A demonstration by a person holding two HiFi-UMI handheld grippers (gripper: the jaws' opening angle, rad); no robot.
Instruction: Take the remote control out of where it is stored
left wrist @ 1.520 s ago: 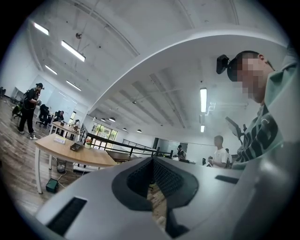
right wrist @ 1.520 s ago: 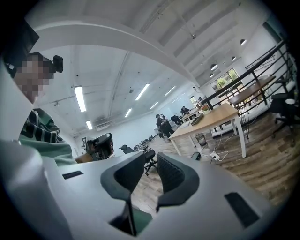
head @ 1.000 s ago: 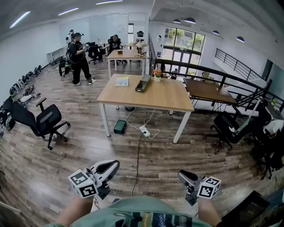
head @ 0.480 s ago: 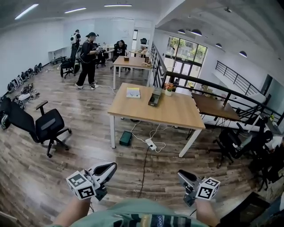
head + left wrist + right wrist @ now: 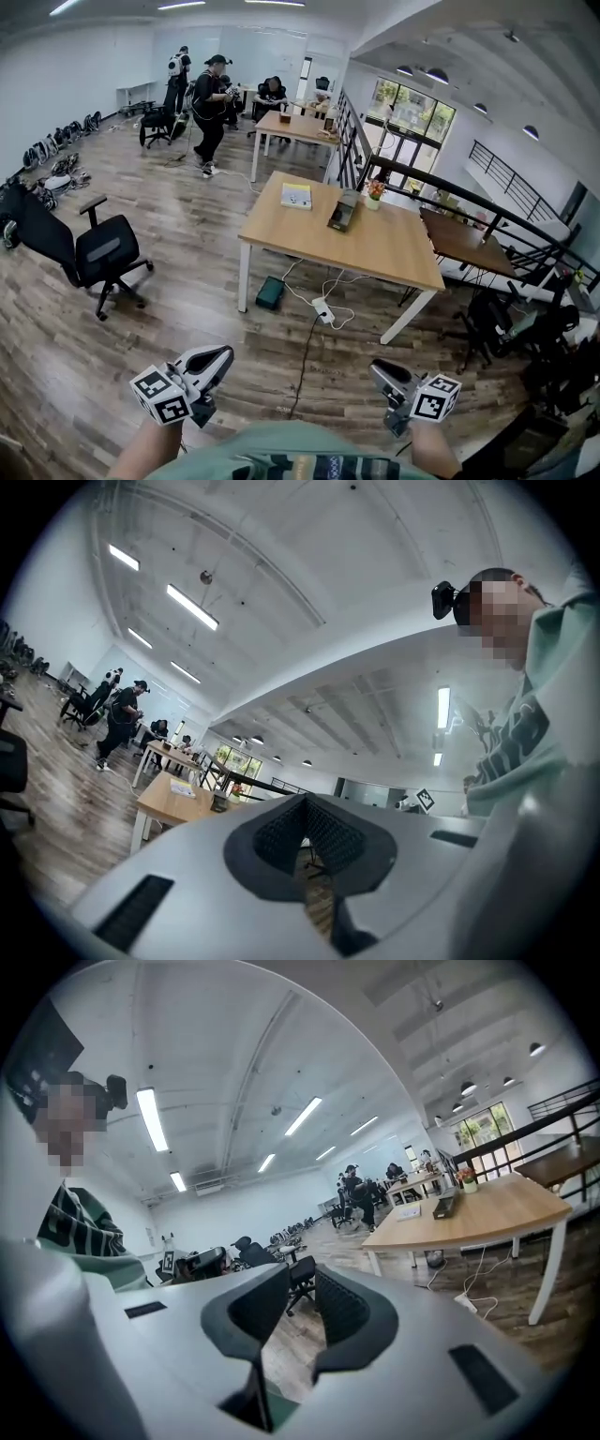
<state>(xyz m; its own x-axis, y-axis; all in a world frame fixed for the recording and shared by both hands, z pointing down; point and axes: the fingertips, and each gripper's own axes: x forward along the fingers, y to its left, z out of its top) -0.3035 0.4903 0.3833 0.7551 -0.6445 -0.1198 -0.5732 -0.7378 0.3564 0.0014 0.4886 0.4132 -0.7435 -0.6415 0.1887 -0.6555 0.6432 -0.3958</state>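
Observation:
No remote control can be made out in any view. A dark open box point(image 5: 343, 211) lies on the wooden table point(image 5: 384, 248) far ahead of me, beside a white booklet point(image 5: 296, 196) and a small flower pot point(image 5: 375, 190). My left gripper point(image 5: 221, 355) is low at the bottom left, well short of the table; its pads point(image 5: 281, 832) meet at the tip and hold nothing. My right gripper point(image 5: 378, 368) is at the bottom right. Its pads point(image 5: 339, 1309) stand a narrow gap apart, and only the floor and a chair show between them.
A black office chair point(image 5: 103, 253) stands to the left on the wood floor. Under the table lie a power strip point(image 5: 323, 310) with cables and a dark box point(image 5: 270, 292). People point(image 5: 211, 103) stand by a far table point(image 5: 295, 127). A railing point(image 5: 412, 173) and a dark table point(image 5: 464, 239) lie right.
The head view has shifted, so the wooden table now sits further right and a little larger. Both grippers have sunk slightly in the frame and keep the same pose.

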